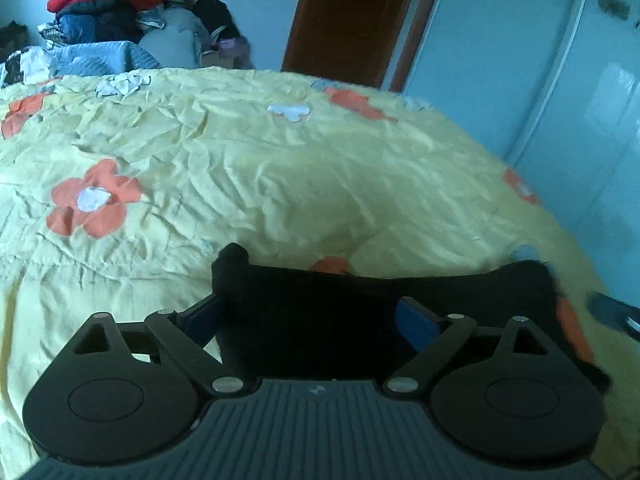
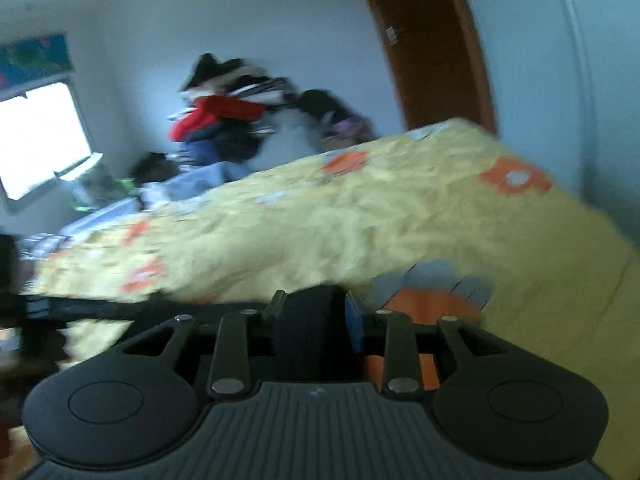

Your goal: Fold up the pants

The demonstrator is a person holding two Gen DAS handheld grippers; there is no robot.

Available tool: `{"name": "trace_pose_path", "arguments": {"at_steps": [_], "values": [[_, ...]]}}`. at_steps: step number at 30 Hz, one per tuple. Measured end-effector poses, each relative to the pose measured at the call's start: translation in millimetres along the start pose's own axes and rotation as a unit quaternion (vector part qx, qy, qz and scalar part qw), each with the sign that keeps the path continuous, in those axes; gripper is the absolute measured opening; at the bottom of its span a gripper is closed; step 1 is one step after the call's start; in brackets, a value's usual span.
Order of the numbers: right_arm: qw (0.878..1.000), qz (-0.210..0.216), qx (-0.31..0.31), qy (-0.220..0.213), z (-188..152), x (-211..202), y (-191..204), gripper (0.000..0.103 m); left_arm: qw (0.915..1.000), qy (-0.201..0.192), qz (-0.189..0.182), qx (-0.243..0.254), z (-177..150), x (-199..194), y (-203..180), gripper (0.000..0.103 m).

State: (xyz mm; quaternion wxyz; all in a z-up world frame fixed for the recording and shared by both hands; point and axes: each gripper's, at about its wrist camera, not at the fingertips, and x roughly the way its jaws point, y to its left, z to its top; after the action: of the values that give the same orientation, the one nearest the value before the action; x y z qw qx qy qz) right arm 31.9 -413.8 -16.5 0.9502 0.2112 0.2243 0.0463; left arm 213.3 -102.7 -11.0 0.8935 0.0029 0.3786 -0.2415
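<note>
Black pants [image 1: 360, 288] lie bunched on a yellow bedspread [image 1: 280, 184] with orange flowers, close under the left wrist camera. My left gripper [image 1: 310, 306] stands wide open, its blue-padded fingers [image 1: 418, 322] on either side of the dark cloth. In the blurred right wrist view a taut strip of the pants [image 2: 120, 307] runs off to the left across the bedspread [image 2: 360, 220]. My right gripper [image 2: 314, 303] is narrow, with a thick fold of that black cloth filling the gap between its fingers [image 2: 354, 314].
A pile of clothes [image 1: 104, 4] with a red jacket stands beyond the bed's far left corner. A brown door [image 1: 352, 12] and white wardrobe [image 1: 520, 60] line the right side. A bright window [image 2: 40, 140] is on the left wall. The bed's edge drops off at right.
</note>
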Motion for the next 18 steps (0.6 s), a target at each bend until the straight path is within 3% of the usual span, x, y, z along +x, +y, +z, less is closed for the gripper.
{"name": "trace_pose_path", "arguments": {"at_steps": [3, 6, 7, 8, 10, 13, 15, 16, 18], "values": [[1.000, 0.018, 0.008, 0.013, -13.4, -13.8, 6.4, 0.030, 0.9995, 0.027, 0.010, -0.011, 1.8, 19.5, 7.6, 0.095], [0.999, 0.015, 0.010, 0.034, -25.9, -15.1, 13.1, 0.031, 0.9994, 0.012, 0.015, -0.029, 1.9, 11.9, 14.9, 0.091], [0.999, 0.010, 0.006, 0.039, -29.5, -14.6, 14.4, 0.035, 0.9995, 0.004, 0.020, -0.025, 0.9, 5.0, 14.1, 0.092], [0.999, 0.006, 0.006, 0.044, -32.9, -14.5, 13.0, 0.049, 0.9995, -0.006, 0.022, -0.022, -1.2, -3.3, 13.9, 0.093], [0.999, 0.009, 0.010, 0.049, -37.7, -11.5, 10.9, 0.062, 0.9996, -0.017, 0.012, -0.016, -8.7, -19.1, 9.8, 0.094], [0.999, 0.011, -0.005, 0.047, -40.4, -9.7, 15.6, 0.064, 0.9995, -0.023, -0.008, -0.019, -21.8, -37.7, 3.4, 0.094], [0.998, 0.004, -0.033, 0.050, -42.0, -4.9, 22.6, 0.059, 0.9993, -0.030, -0.013, -0.016, -32.3, -46.7, -5.1, 0.094], [0.997, -0.012, -0.050, 0.050, -43.1, -3.3, 26.5, 0.044, 0.9993, -0.033, -0.014, -0.011, -37.6, -50.4, -9.5, 0.094], [0.996, -0.019, -0.072, 0.051, -45.5, -4.2, 31.5, 0.039, 0.9993, -0.032, -0.019, 0.002, -45.1, -54.1, -18.1, 0.094]]}}
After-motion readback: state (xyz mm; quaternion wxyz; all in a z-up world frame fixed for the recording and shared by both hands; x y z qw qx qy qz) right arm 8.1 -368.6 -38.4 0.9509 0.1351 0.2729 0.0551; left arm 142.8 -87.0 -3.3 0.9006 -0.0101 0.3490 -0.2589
